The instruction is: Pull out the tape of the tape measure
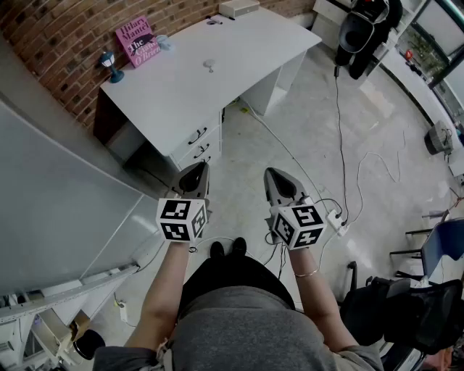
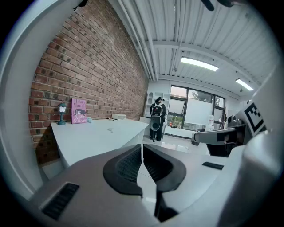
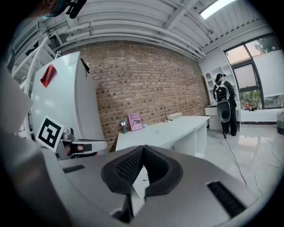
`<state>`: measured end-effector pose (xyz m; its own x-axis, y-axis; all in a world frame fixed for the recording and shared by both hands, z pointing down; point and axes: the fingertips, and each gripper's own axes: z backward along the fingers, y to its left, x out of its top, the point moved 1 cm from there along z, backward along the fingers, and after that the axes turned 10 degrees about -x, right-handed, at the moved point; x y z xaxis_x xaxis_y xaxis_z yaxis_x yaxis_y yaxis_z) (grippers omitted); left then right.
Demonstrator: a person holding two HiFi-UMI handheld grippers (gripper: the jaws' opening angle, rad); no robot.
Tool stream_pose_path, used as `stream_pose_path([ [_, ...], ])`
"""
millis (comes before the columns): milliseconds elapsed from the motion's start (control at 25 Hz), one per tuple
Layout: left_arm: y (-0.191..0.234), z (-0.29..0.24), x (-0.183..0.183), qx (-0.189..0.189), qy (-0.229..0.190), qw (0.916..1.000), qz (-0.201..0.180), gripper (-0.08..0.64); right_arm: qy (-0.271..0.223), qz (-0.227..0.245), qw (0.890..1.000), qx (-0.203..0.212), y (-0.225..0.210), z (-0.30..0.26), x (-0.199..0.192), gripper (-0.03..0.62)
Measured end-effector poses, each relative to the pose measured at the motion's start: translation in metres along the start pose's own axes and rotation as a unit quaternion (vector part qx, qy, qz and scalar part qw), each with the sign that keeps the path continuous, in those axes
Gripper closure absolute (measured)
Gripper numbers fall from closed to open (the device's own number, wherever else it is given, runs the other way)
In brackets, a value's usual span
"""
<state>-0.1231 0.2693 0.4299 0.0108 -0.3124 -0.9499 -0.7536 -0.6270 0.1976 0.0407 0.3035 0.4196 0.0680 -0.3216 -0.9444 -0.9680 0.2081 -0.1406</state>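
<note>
Grippers number 2, side by side at the centre of the head view, over the floor and short of the desk. The left gripper [image 1: 196, 172] [image 2: 142, 148] and the right gripper [image 1: 279, 177] [image 3: 143, 150] each have their jaws pressed together with nothing between them. 1 white desk [image 1: 217, 94] fills the upper centre. It carries 1 pink book [image 1: 136, 40] and 1 small teal lamp [image 1: 112, 67] at its upper-left corner, plus 1 pale box [image 1: 238, 8] cut off by the top edge. 1 tiny pale object [image 1: 209, 65] lies alone mid-desk, well apart from both grippers. It may be the tape measure, but it is too small to tell. 2 black shoes [image 1: 227, 248] show below the grippers.
</note>
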Motion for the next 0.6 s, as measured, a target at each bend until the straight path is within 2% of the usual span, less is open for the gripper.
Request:
stream_pose_path([
  [280, -0.010, -0.012, -0.005, 0.011, 0.004, 0.9999, 0.007, 0.528, 0.003, -0.012, 1.000, 0.012, -0.019, -0.001, -0.004, 0.588],
  [600, -0.002, -0.025, -0.003, 0.025, 0.012, 0.9996, 0.003, 0.526, 0.012, -0.031, 0.999, 0.012, -0.033, -0.014, -0.008, 0.584],
])
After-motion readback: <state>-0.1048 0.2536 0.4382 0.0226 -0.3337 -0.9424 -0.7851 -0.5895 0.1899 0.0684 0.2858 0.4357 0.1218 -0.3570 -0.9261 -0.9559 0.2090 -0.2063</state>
